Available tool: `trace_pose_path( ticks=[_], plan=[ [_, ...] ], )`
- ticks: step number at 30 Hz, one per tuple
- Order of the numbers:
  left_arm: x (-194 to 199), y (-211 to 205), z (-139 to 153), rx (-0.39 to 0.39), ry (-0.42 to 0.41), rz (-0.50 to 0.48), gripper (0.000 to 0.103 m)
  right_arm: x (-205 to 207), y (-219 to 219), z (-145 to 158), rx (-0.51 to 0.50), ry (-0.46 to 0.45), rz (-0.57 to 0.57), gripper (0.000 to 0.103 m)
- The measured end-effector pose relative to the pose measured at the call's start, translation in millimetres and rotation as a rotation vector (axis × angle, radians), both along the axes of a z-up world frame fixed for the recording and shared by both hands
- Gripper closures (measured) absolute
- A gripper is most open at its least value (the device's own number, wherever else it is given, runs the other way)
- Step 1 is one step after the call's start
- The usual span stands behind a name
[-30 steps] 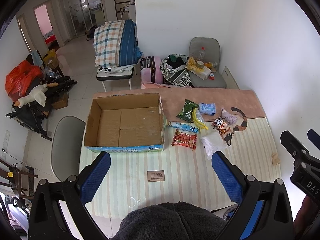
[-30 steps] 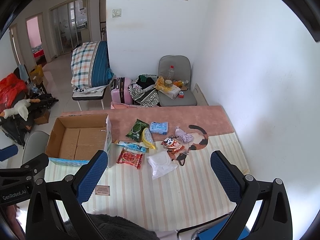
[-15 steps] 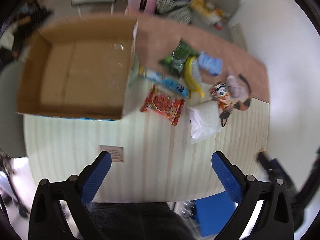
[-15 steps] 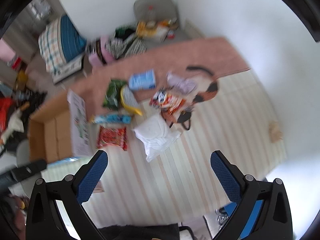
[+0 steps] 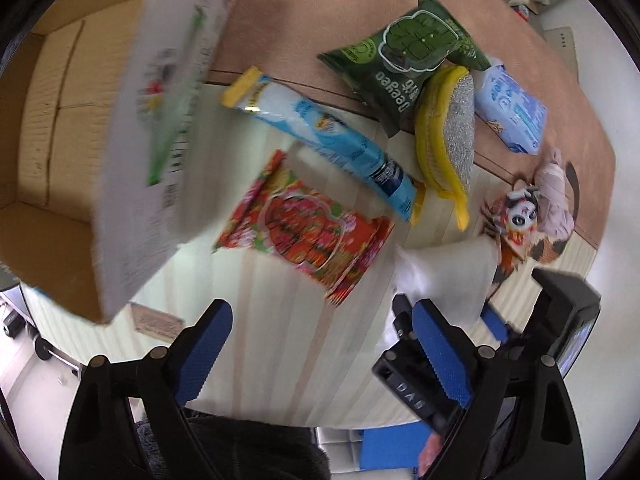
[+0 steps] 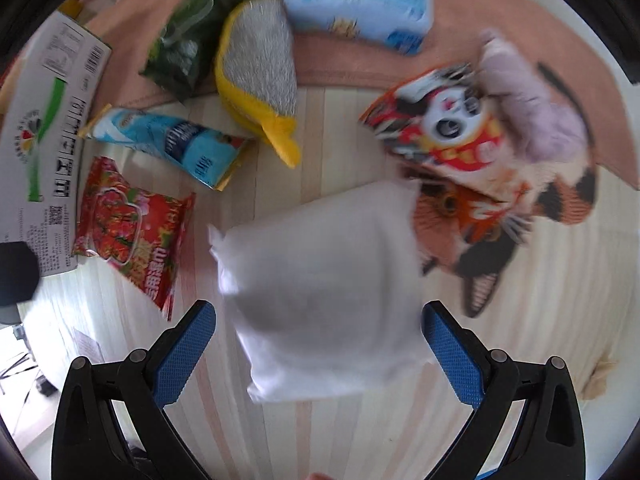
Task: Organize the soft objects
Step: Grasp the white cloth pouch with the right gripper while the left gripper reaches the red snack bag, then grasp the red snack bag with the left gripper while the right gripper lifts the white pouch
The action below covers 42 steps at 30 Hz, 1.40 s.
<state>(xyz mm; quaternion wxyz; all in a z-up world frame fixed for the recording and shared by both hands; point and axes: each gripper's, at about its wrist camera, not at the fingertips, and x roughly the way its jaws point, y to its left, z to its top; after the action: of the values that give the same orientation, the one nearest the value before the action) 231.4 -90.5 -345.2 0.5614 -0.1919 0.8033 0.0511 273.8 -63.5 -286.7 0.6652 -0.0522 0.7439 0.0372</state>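
Observation:
Soft packets lie on a striped table. A white pouch (image 6: 324,296) lies between the open jaws of my right gripper (image 6: 320,340); it also shows in the left wrist view (image 5: 444,276). My left gripper (image 5: 324,344) is open and empty, low over the table just short of a red snack packet (image 5: 308,228). Beyond lie a blue tube packet (image 5: 332,140), a green packet (image 5: 412,52), a yellow-rimmed scrubber (image 5: 448,136), a blue tissue pack (image 5: 512,116), a panda packet (image 6: 444,120) and a lilac cloth (image 6: 532,108). An open cardboard box (image 5: 48,120) stands at the left.
A pink mat (image 5: 320,12) covers the table's far part. A cat-shaped mat (image 6: 480,232) lies under the panda packet. The box's white flap (image 5: 160,128) stands up beside the red packet. A small label (image 5: 156,320) lies by the near edge.
Both grippers have dropped from high above to just over the table. The right one has closed in around the white pouch, the left toward the red packet. Both stay open.

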Motion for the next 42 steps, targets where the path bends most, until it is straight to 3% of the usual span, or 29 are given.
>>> trace_pose_path(
  ticks=[2, 6, 13, 15, 17, 20, 22, 23, 25, 27, 29, 32, 34, 37, 42],
  plan=[
    [7, -5, -11, 0.006, 0.022, 0.007, 0.012, 0, -10, -12, -0.006, 0.029, -0.033, 0.01],
    [13, -16, -31, 0.009, 0.057, 0.014, 0.012, -13, -41, -20, -0.016, 0.064, -0.082, 0.016],
    [18, -3, -65, 0.06, 0.122, 0.116, 0.012, -39, -84, -27, -0.046, 0.072, -0.113, 0.016],
    [15, 7, -66, 0.065, 0.12, 0.186, 0.012, -43, -87, -31, -0.037, 0.074, -0.119, 0.016],
    [14, 10, -63, 0.081, 0.106, 0.196, 0.014, -49, -88, -39, -0.034, 0.078, -0.122, 0.016],
    [7, 5, -56, 0.126, 0.069, 0.123, 0.02, -57, -88, -53, -0.041, 0.079, -0.122, 0.016],
    [-8, -1, -53, 0.148, 0.055, 0.082, 0.029, -58, -89, -51, -0.042, 0.081, -0.121, 0.016],
    [-11, -6, -58, 0.142, 0.061, 0.07, 0.033, -54, -84, -38, -0.043, 0.085, -0.12, 0.016],
    [-27, -4, -63, 0.12, 0.087, 0.068, 0.053, -44, -88, -33, -0.047, 0.096, -0.118, 0.016],
    [-45, -5, -71, 0.074, 0.133, 0.039, 0.058, -51, -95, -37, -0.056, 0.104, -0.111, 0.016],
    [-59, -4, -70, 0.041, 0.153, 0.018, 0.058, -58, -99, -37, -0.064, 0.106, -0.105, 0.016],
    [-75, -1, -47, -0.01, 0.099, 0.027, 0.054, -65, -102, -34, -0.062, 0.102, -0.101, 0.016],
    [-76, 8, -29, -0.018, 0.048, 0.076, 0.037, -66, -101, -29, -0.068, 0.091, -0.092, 0.016],
    [-65, 33, -13, 0.048, -0.012, 0.191, 0.021, -71, -97, -26, -0.08, 0.072, -0.082, 0.016],
    [-43, 57, -39, 0.083, 0.081, 0.327, 0.021, -80, -94, -23, -0.083, 0.065, -0.093, 0.016]
  ],
)
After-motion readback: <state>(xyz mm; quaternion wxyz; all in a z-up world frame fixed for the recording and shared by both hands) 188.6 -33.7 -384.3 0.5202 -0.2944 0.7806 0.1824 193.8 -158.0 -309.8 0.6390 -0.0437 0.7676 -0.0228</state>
